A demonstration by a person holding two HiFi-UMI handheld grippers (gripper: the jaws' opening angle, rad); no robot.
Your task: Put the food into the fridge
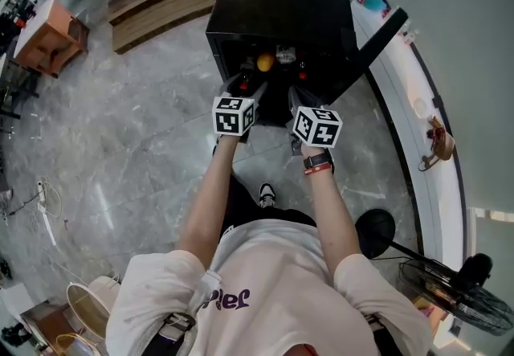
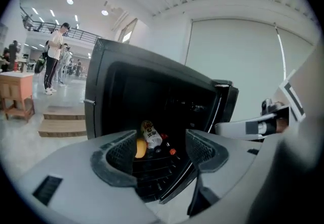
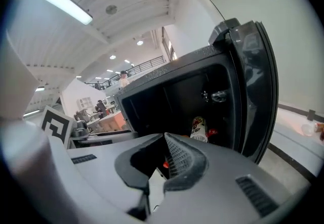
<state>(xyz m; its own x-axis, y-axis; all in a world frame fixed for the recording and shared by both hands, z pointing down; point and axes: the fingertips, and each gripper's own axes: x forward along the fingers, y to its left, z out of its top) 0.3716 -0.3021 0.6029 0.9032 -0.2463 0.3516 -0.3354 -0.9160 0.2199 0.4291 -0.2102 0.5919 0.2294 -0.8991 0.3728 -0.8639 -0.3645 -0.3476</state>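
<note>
The boxy black fridge (image 1: 281, 1) sits on the grey marbled floor (image 1: 120, 145). Its door (image 1: 377, 41) is swung wide to the right, so the front is free to reach. Inside, on a wire shelf (image 2: 152, 170), lie one labelled bottle (image 2: 151, 134) and one round yellow fruit (image 2: 140, 148). The left hand-held gripper (image 2: 159, 152) gapes wide and holds nothing. The right hand-held gripper (image 3: 159, 165) is pinched to a slit, also empty.
</note>
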